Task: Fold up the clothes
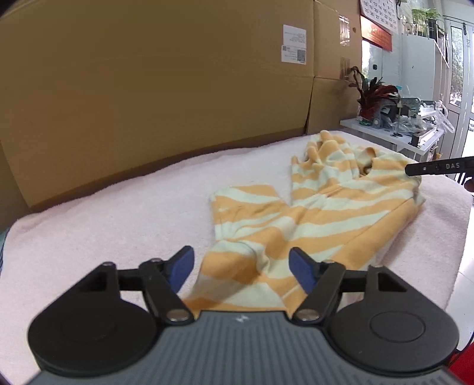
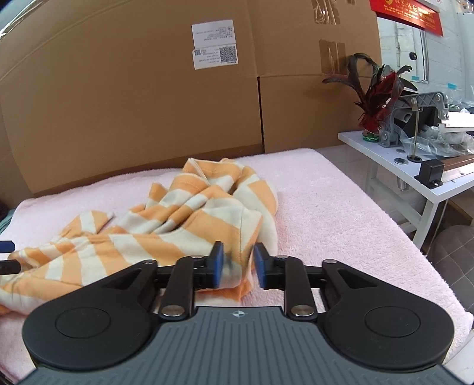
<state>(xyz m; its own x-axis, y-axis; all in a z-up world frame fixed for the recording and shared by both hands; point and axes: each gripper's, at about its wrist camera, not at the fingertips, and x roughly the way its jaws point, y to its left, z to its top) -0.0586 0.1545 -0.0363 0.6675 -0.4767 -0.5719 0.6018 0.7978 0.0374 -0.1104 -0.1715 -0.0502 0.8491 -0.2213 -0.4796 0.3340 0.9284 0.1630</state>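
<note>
The black arm at right edge reads "DAS"; left gripper gapes wide over the striped shirt; right gripper stands narrowly parted around its hem.

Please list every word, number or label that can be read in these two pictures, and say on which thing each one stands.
"DAS": white letters on the right gripper.
White labels on the cardboard box: print and codes too small to read.
Calendar: numbers too blurred to read.
Red banner: characters too blurred to read.
</note>
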